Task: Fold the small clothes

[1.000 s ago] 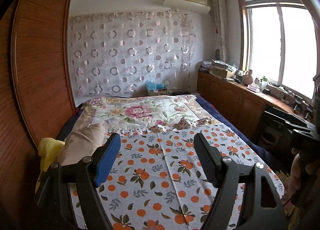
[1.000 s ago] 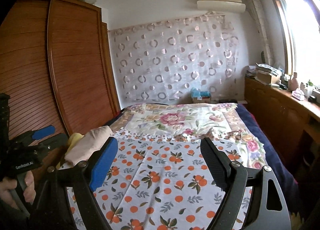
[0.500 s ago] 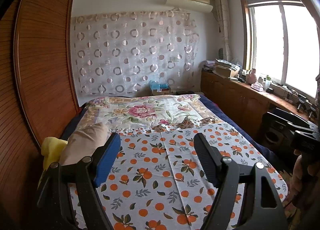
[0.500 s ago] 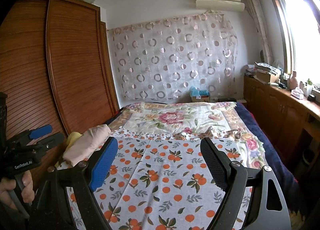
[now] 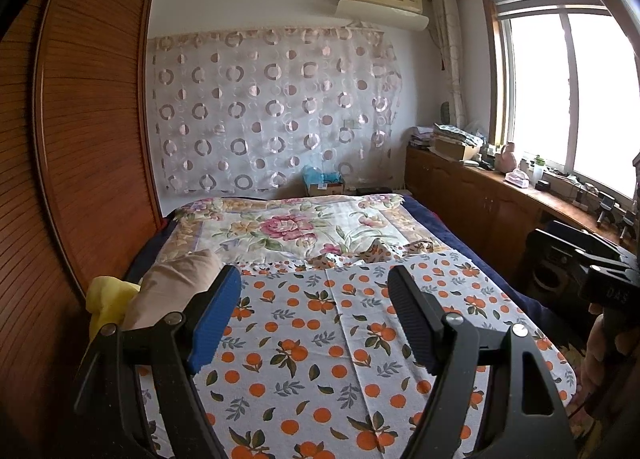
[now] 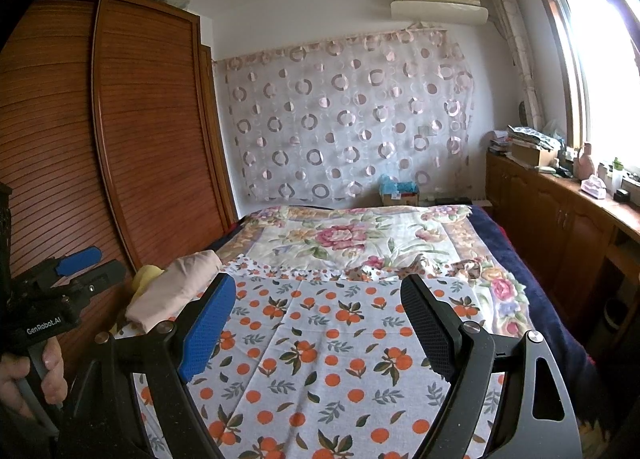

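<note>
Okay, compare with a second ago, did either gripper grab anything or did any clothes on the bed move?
Nothing visibly changed. The left gripper and right gripper hang open and empty over the orange-print cloth; the beige garment and yellow garment lie untouched at the bed's left edge.

Daylight from the window (image 5: 560, 99) on my right blows out to white glare; edges bend, corners go black, focus stays sharp.

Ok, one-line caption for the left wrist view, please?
Open left tool hovering over the orange-print cloth on the bed, beige garment and yellow garment piled at its left edge.
</note>
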